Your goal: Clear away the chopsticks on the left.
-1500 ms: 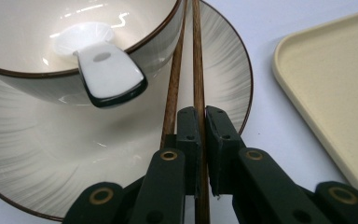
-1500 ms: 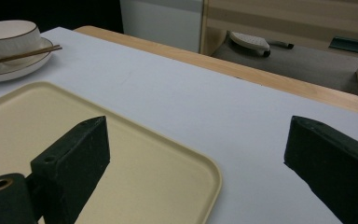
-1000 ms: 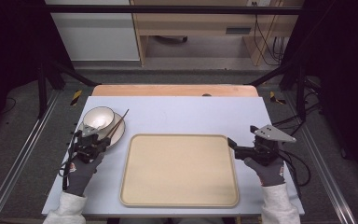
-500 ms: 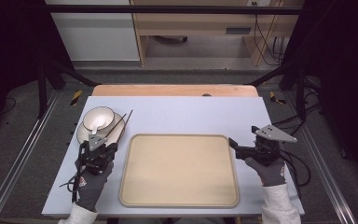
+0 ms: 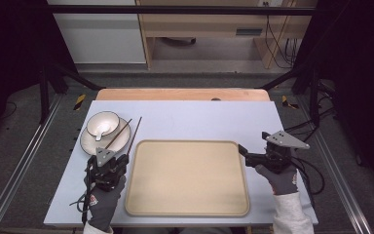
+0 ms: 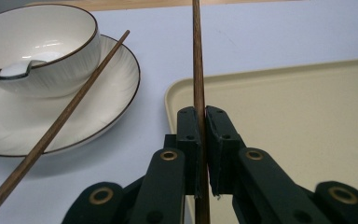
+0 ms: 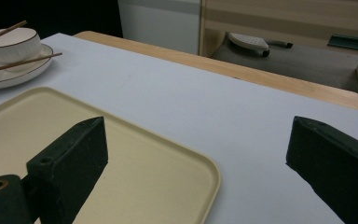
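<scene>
My left gripper (image 6: pixel 204 113) is shut on a brown wooden chopstick (image 6: pixel 197 56) that runs straight away between the jaws. In the high view this gripper (image 5: pixel 121 160) sits at the left edge of the beige tray (image 5: pixel 187 195), and the held chopstick (image 5: pixel 135 132) points toward the far side. A second chopstick (image 6: pixel 70 116) leans across a white plate (image 6: pixel 116 93) that carries a white bowl (image 6: pixel 42 42) with a spoon (image 6: pixel 16 70) in it. My right gripper (image 7: pixel 196 135) stands open with nothing between its jaws, by the tray's right edge (image 5: pixel 246 152).
The plate (image 5: pixel 90 144) and bowl (image 5: pixel 102 123) stand on the pale blue table top (image 5: pixel 199 117) at the left, beyond my left hand. A wooden strip (image 5: pixel 182 94) borders the far edge. Dark frame legs and cables lie past the table.
My left gripper has moved right, from beside the plate to the tray's left edge, with the chopstick in it. The right gripper has stayed still.
</scene>
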A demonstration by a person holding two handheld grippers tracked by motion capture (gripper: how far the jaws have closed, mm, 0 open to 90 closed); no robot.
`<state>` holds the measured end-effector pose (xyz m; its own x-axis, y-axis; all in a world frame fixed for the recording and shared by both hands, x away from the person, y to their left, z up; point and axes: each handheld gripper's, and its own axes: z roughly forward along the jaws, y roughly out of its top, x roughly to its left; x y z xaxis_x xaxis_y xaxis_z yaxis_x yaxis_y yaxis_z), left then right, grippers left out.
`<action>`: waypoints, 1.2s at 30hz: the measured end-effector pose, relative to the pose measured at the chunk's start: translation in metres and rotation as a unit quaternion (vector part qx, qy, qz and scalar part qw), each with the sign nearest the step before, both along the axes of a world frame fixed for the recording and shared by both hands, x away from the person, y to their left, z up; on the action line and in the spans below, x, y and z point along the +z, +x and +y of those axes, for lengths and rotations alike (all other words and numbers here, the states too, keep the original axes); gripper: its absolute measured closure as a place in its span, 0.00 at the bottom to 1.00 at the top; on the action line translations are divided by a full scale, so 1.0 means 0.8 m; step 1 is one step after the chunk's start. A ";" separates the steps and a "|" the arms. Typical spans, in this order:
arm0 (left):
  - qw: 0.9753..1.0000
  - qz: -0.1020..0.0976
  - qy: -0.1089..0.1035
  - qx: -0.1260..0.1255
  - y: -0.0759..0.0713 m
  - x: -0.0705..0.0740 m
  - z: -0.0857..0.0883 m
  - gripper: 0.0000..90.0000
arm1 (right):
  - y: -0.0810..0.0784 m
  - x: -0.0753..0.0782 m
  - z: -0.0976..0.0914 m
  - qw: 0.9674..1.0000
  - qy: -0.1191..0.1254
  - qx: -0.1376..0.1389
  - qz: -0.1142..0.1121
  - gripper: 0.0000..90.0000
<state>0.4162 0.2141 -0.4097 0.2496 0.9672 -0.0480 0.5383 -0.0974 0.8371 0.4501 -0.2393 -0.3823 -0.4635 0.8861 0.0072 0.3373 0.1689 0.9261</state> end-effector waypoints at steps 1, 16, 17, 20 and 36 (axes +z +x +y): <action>1.000 0.000 0.000 0.002 -0.003 -0.001 -0.003 0.94 | 0.000 0.000 0.001 1.000 -0.001 0.002 -0.001 0.06; 1.000 0.004 -0.017 0.023 -0.028 -0.044 -0.035 0.94 | 0.002 -0.003 0.007 1.000 -0.008 0.009 0.003 0.06; 1.000 0.006 -0.014 0.024 -0.028 -0.048 -0.037 0.94 | 0.002 -0.004 0.008 1.000 -0.009 0.010 0.005 0.06; 1.000 0.012 -0.013 0.026 -0.028 -0.059 -0.042 0.94 | 0.003 -0.005 0.010 1.000 -0.011 0.011 0.006 0.06; 0.998 0.048 0.004 0.034 -0.024 -0.085 -0.049 0.94 | 0.003 -0.006 0.012 1.000 -0.016 0.012 0.006 0.06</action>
<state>0.3972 0.1748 -0.4777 0.1772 0.9823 -0.0602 0.6214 -0.0642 0.7809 0.4528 -0.2297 -0.3871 -0.4856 0.8741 -0.0148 0.3445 0.2069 0.9157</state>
